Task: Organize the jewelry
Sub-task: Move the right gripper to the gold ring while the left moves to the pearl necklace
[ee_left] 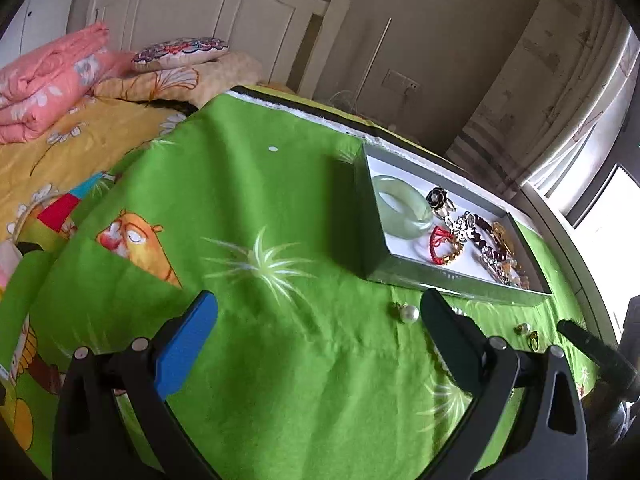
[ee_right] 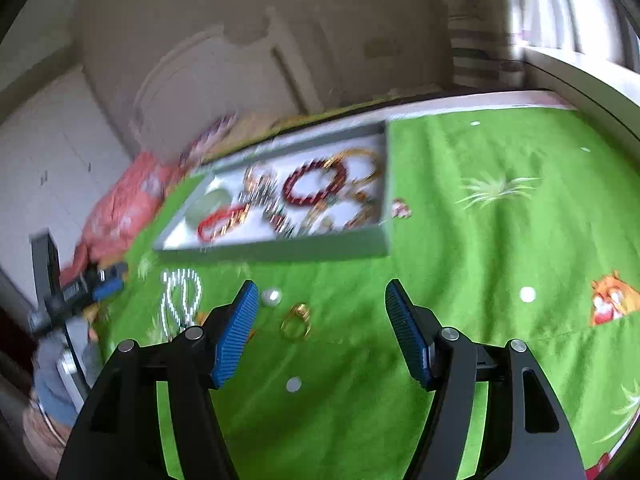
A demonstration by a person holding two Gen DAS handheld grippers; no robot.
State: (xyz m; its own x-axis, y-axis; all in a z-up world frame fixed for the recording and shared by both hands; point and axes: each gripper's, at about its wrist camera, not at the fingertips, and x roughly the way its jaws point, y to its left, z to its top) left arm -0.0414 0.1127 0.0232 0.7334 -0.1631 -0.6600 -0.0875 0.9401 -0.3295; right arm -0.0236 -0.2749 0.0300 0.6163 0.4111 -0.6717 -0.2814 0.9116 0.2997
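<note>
A bed carries everything here, its yellow flowered sheet (ee_left: 80,136) overlaid by a bright green cartoon-printed cloth (ee_left: 260,208). On the sheet, towards the white headboard, lie a folded pink quilt (ee_left: 44,84) and an embroidered cushion (ee_left: 180,51). On the green cloth sits a shallow grey tray (ee_left: 370,216) with a white floor (it holds bangles and bracelets). Just in front of the tray, straight on the cloth, lie a pearl earring (ee_left: 409,313), a small gold piece (ee_left: 528,334), a gold ring (ee_right: 297,322) and a looped white bead necklace (ee_right: 180,300), blurred in the right wrist view.
</note>
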